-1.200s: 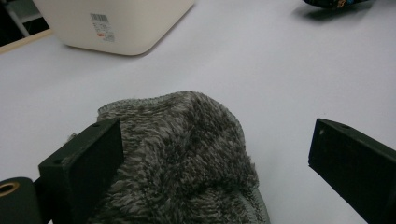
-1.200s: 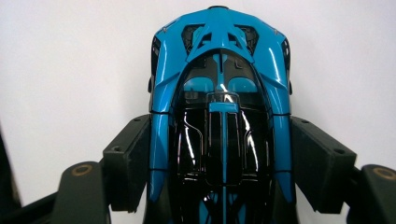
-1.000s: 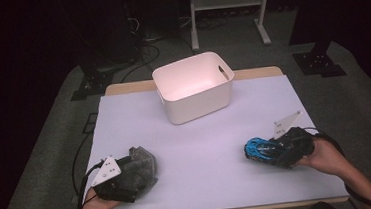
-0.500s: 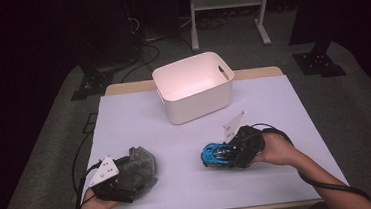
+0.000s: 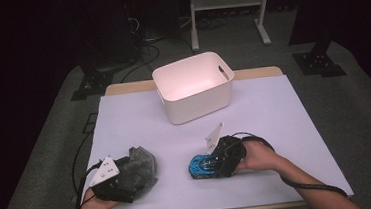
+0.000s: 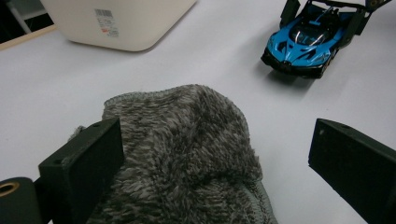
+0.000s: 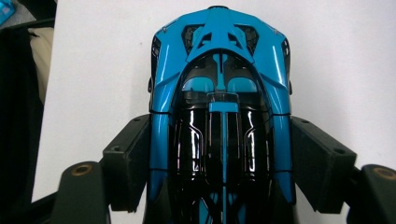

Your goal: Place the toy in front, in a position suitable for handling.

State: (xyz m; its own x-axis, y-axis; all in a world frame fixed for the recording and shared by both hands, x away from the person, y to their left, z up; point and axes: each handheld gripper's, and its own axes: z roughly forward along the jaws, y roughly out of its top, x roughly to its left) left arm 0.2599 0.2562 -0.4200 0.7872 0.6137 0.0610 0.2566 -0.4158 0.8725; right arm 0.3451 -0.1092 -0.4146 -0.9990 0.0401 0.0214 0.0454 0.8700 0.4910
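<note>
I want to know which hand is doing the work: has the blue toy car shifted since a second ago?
Yes. The blue toy car, in the right tongs, slid left from the table's right edge toward its middle.

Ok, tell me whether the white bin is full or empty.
Empty: the high view looks into the white bin and shows bare inner walls and floor, nothing inside.

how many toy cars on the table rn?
1. The blue toy car sits near the front of the table, clamped between the right gripper jaws. The white bin looks empty inside.
</note>
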